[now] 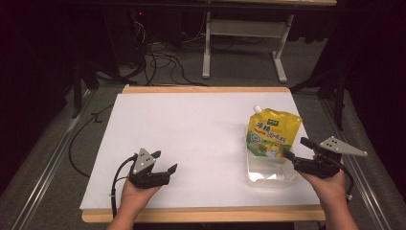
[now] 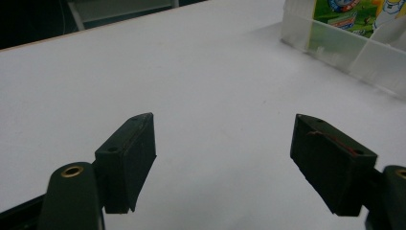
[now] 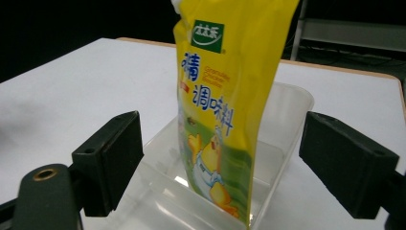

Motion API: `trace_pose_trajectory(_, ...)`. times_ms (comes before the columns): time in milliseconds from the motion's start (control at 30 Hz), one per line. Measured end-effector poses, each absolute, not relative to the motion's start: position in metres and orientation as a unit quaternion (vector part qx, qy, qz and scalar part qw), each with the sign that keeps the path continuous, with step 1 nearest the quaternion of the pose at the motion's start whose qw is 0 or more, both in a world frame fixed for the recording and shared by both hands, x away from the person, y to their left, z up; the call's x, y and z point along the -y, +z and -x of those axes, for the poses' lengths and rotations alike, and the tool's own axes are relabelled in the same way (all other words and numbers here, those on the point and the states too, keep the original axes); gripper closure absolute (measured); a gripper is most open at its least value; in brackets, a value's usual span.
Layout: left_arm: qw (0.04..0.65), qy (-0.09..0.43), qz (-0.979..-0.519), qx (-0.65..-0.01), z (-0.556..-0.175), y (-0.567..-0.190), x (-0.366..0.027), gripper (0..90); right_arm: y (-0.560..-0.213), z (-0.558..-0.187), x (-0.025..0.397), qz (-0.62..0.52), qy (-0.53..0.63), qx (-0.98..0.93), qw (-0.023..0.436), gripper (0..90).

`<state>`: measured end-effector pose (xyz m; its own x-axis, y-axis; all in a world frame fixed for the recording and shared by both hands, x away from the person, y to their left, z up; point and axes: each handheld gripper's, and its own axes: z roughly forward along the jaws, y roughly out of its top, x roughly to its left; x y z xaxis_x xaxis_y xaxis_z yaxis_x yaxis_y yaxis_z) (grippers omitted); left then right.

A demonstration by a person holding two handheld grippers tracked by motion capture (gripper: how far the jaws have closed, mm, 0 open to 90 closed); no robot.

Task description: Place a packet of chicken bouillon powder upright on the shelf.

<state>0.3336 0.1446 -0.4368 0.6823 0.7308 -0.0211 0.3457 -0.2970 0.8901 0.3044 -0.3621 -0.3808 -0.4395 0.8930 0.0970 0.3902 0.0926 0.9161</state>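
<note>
Right tongs (image 1: 296, 149): jaws spread wide apart, gripping nothing; held in the person's right hand (image 1: 330, 184) near the desk's front right corner, with the grey three-cornered plate on top. In the right gripper view the two black jaws stand on either side of the pouch, neither one touching it.

Left tongs (image 1: 165, 161): jaws apart too, with bare desk between them in the left gripper view; held in the left hand (image 1: 136, 194) near the front edge, left of the middle, a cable trailing from the back.

Seasoning pouch (image 1: 271, 132): yellow stand-up pouch with a white spout at its top corner, a green logo, blue Chinese lettering and a cartoon chicken at the bottom. It stands upright with its base inside the container, leaning a little toward the far edge; it sits just ahead of the right tongs.

Clear plastic container (image 1: 268, 178): shallow, see-through and rectangular, on the right part of the desk toward the front edge; the pouch occupies its far end, the near end shows only bright reflections.

Desk (image 1: 191, 124): white top with a wooden rim, well lit against dark surroundings.

Beyond the far edge: a white table frame (image 1: 244, 43) on the floor, with black cables (image 1: 158, 60) lying to its left.
</note>
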Motion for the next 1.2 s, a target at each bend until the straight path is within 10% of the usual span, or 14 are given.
trace_pose_trajectory(1200, 0.496, 0.193, -0.782, -0.325, -0.320, -0.429, -0.126, 21.7, -0.395, -0.291, 0.226, -0.339, 0.520, -0.766, 0.166, 12.5)
